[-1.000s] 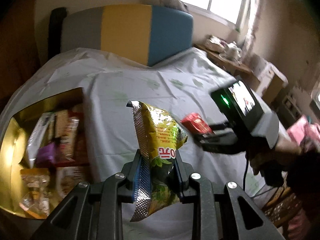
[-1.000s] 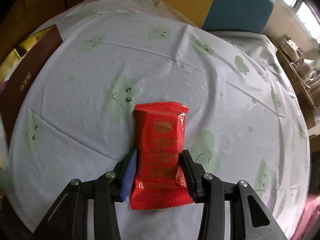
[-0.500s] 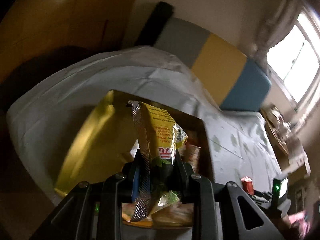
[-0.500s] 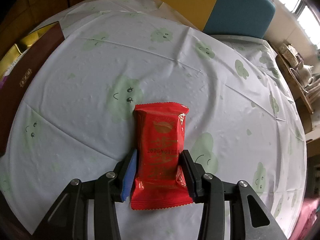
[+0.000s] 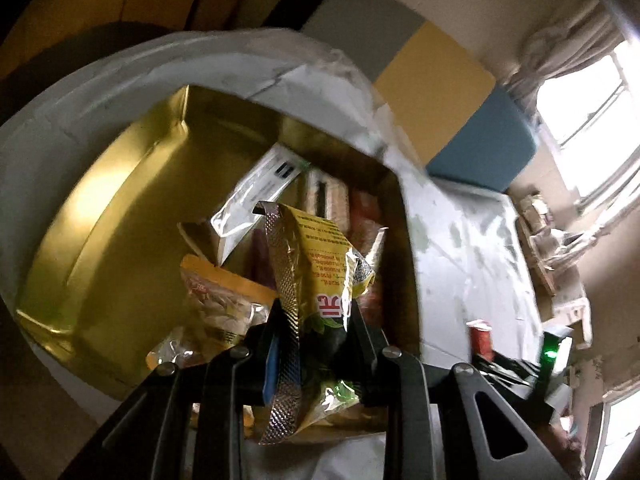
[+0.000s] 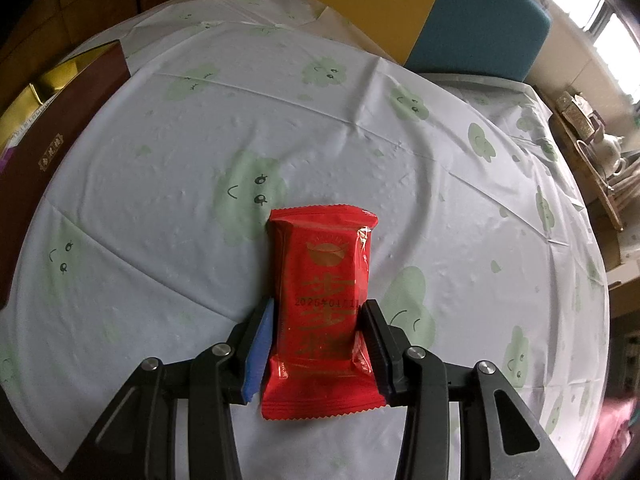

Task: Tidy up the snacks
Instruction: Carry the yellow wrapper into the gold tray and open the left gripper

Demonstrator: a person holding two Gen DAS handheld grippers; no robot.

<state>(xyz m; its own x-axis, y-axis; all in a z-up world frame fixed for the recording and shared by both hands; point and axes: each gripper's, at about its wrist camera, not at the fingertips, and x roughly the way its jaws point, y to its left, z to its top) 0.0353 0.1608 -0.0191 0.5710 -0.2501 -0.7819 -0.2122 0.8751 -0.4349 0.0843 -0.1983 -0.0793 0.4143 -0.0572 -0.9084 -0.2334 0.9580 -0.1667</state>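
My left gripper is shut on a yellow-green snack bag with a silver crimped edge, held above the gold-lined box. The box holds several snacks, among them a silver packet and a yellow packet. My right gripper is shut on a red snack packet, held over the white tablecloth. The right gripper and its red packet show small at the lower right of the left wrist view.
The box's dark red outer wall shows at the left edge of the right wrist view. A grey, yellow and blue chair back stands behind the table. A side table with a teapot is at the far right.
My left gripper has swung left with the yellow-green bag, from over the tablecloth to over the gold box, and moved closer to its contents. The right gripper has barely moved.
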